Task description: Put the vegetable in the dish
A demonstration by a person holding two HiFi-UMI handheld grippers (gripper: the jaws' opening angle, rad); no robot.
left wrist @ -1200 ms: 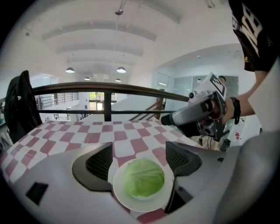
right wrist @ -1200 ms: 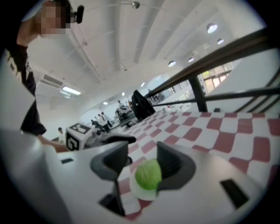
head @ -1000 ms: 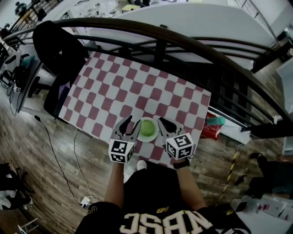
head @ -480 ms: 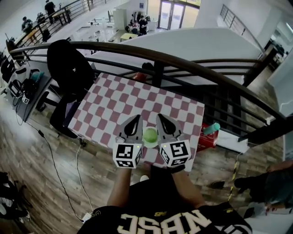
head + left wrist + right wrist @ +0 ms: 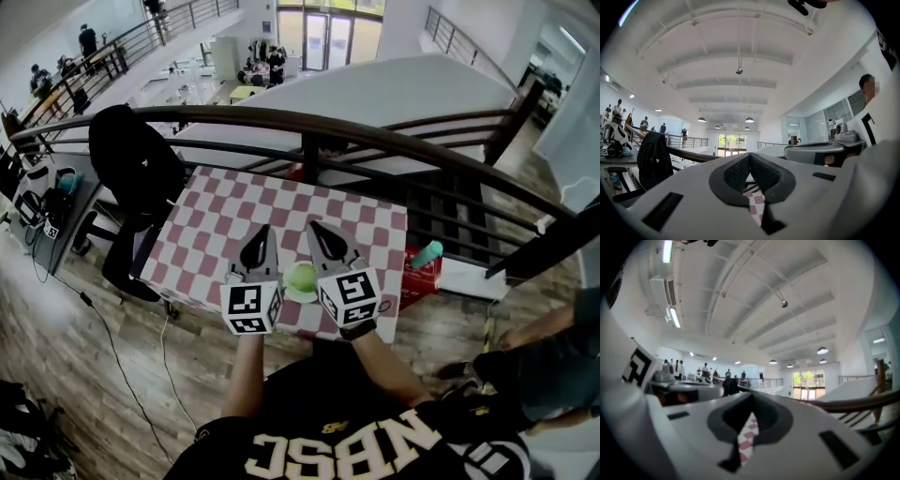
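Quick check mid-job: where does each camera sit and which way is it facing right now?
Head view: on the head, facing steeply down at checkered table, dish, left tool, right tool; forearms show.
Left gripper view: on left tool, tilted toward ceiling; shut jaws show.
Right gripper view: on right tool, likewise.
All share the checkered table.

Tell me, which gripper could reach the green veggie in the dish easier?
Right, but only just. In the head view the right gripper looks nearest the dish, the left gripper slightly farther. Both are shut, empty and raised above the table; the green vegetable already lies in the dish.
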